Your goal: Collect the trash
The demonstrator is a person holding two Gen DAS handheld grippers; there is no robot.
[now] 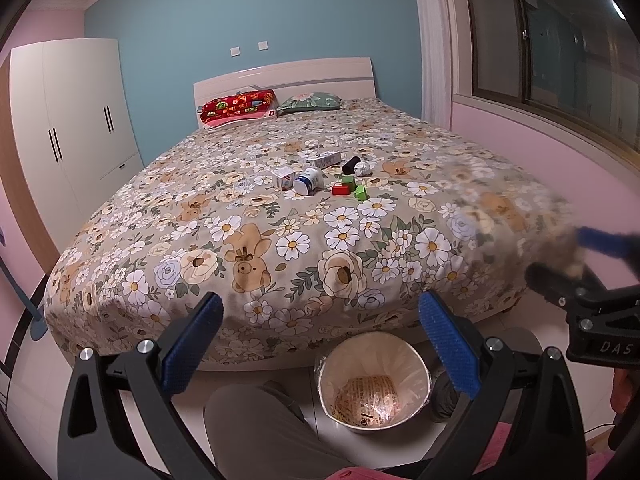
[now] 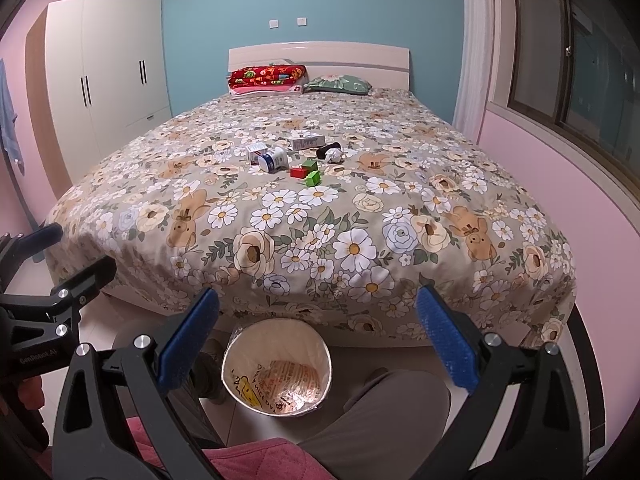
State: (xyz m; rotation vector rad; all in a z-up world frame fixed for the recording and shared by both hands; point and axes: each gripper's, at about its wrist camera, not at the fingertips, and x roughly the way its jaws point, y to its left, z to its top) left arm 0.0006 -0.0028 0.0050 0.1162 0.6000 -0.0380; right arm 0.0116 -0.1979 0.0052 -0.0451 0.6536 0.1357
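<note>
In the left wrist view, I am holding the left gripper [image 1: 320, 344] at the foot of the bed [image 1: 280, 248], its jaws spread wide and pinching nothing. The bin [image 1: 332, 368] is sitting on the floor at six o'clock, lined with a bag, and I cannot tell whether any trash is in it. The trash is lying well apart from me at twelve o'clock on the bed: a box [image 1: 283, 178], a bottle [image 1: 308, 180], a second box [image 1: 326, 158], a paper ball [image 1: 363, 168], a black tube [image 1: 349, 165] and blocks [image 1: 351, 189].

In the right wrist view, I am keeping the right gripper [image 2: 318, 340] beside it, jaws likewise spread and bare. The same cluster [image 2: 296, 156] is lying untouched at twelve o'clock. I judge the collecting is hardly begun: everything is waiting to be picked.
</note>
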